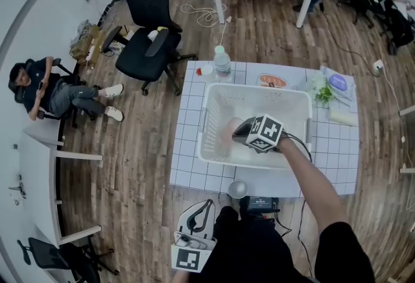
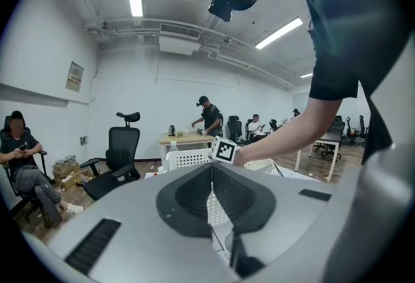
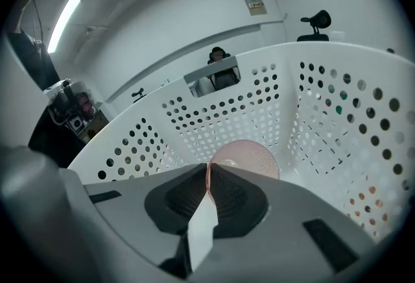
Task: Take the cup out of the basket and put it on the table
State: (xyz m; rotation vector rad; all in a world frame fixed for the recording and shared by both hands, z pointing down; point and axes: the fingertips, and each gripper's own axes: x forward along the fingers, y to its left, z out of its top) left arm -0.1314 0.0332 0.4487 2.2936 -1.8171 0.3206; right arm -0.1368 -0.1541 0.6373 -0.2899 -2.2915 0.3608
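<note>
A white perforated basket (image 1: 214, 97) stands on the grid-patterned table (image 1: 188, 145). My right gripper (image 1: 235, 134) reaches down inside it and is shut on the rim of a pale pink translucent cup (image 1: 227, 129). In the right gripper view the cup (image 3: 249, 157) sits just past the jaws, its thin wall pinched at the right gripper (image 3: 209, 168), with the basket wall (image 3: 214, 113) all around. My left gripper (image 1: 209, 204) is held low near the person's body, off the table's near edge, shut on nothing. In its own view the left gripper (image 2: 211, 168) points level toward the basket (image 2: 188, 158).
Behind the basket stand a water bottle (image 1: 222, 61) and a plate (image 1: 272, 80); greens (image 1: 322, 93) and a blue-printed packet (image 1: 338, 82) lie at the right. A grey round object (image 1: 237, 189) and a black box (image 1: 259, 202) sit at the near edge. An office chair (image 1: 149, 28) stands beyond.
</note>
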